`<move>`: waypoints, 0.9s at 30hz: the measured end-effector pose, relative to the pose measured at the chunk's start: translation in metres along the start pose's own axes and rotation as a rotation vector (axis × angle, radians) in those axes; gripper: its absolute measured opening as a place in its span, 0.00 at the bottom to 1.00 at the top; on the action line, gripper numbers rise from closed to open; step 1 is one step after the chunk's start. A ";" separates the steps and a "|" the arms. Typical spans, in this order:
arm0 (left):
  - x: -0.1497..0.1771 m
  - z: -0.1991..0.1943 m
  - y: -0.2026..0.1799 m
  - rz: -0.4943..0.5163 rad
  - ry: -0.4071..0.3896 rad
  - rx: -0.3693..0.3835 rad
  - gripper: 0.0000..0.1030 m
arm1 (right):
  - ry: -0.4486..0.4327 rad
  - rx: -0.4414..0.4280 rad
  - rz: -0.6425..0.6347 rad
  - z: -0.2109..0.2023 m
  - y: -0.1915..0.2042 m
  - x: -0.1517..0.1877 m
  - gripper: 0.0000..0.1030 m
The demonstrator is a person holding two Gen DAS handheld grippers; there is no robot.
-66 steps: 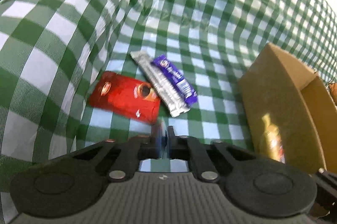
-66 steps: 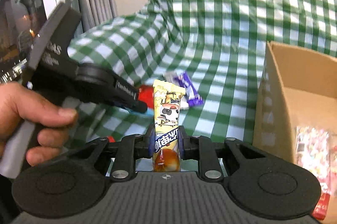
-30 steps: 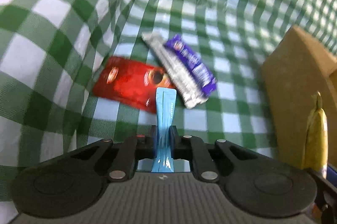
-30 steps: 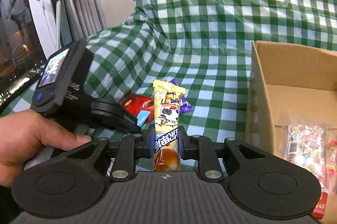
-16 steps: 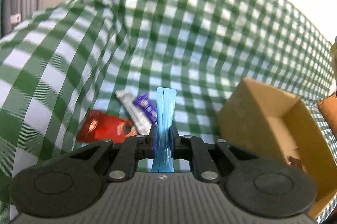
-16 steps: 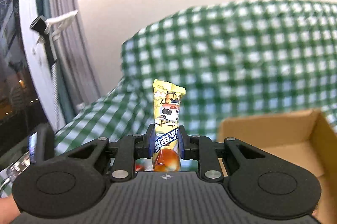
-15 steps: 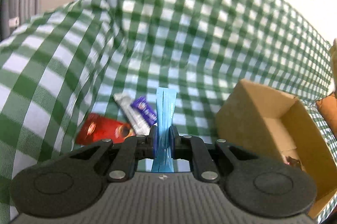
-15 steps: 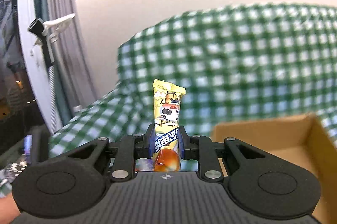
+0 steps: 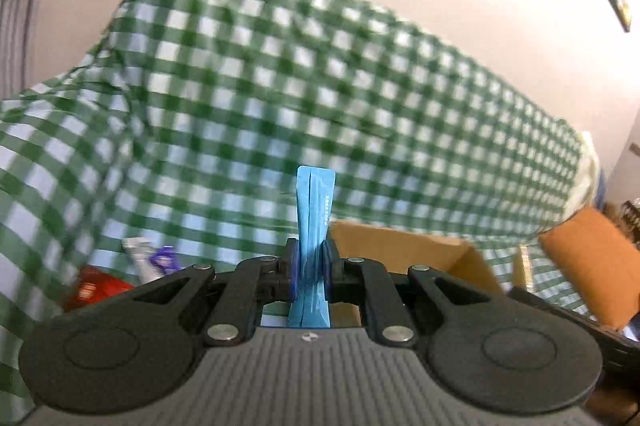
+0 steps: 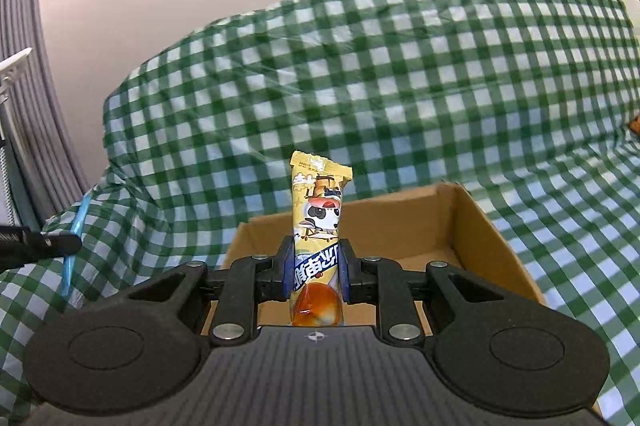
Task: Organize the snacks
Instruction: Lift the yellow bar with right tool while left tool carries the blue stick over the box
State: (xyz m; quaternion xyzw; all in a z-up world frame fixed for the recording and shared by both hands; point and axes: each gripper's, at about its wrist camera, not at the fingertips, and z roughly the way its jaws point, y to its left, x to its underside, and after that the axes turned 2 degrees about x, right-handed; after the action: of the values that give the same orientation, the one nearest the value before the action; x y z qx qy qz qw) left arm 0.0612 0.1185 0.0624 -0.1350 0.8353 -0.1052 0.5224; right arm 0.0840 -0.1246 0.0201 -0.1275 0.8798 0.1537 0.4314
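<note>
Gripping left: left gripper (image 9: pixel 310 266) level, pinching flat blue sachet (image 9: pixel 314 210) upright.
Gripping right: right gripper (image 10: pixel 314 272) pinching glossy yellow snack bar (image 10: pixel 320 210) before cardboard box (image 10: pixel 476 222).

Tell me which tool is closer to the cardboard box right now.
Right, judging by the views. The right tool, shut on the yellow snack, sits at the cardboard box over its near edge. The left tool, holding the blue packet, is off to the box's left side.

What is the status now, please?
Left tongs shut on blue packet. Right tongs shut on yellow snack, above cardboard box. Nothing blocking.
</note>
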 end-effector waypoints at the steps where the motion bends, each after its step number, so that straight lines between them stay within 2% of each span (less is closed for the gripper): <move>1: 0.005 0.001 -0.008 0.007 -0.010 0.014 0.12 | -0.007 0.006 -0.007 -0.001 -0.004 0.001 0.22; 8: 0.028 0.013 -0.032 0.078 -0.019 0.101 0.12 | -0.023 0.045 -0.025 -0.010 -0.022 0.001 0.22; 12: 0.033 0.028 -0.048 0.130 -0.020 0.113 0.12 | -0.038 0.075 -0.049 -0.012 -0.028 -0.001 0.22; 17: 0.039 0.041 -0.061 0.146 -0.013 0.129 0.12 | -0.024 0.103 -0.040 -0.008 -0.037 -0.001 0.22; 27: 0.048 0.053 -0.086 0.179 -0.015 0.187 0.12 | -0.022 0.110 -0.078 -0.005 -0.035 0.001 0.22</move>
State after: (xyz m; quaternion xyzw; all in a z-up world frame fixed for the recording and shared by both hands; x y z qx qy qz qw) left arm 0.0991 0.0200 0.0262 -0.0113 0.8268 -0.1344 0.5461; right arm 0.0924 -0.1584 0.0166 -0.1358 0.8764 0.0896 0.4533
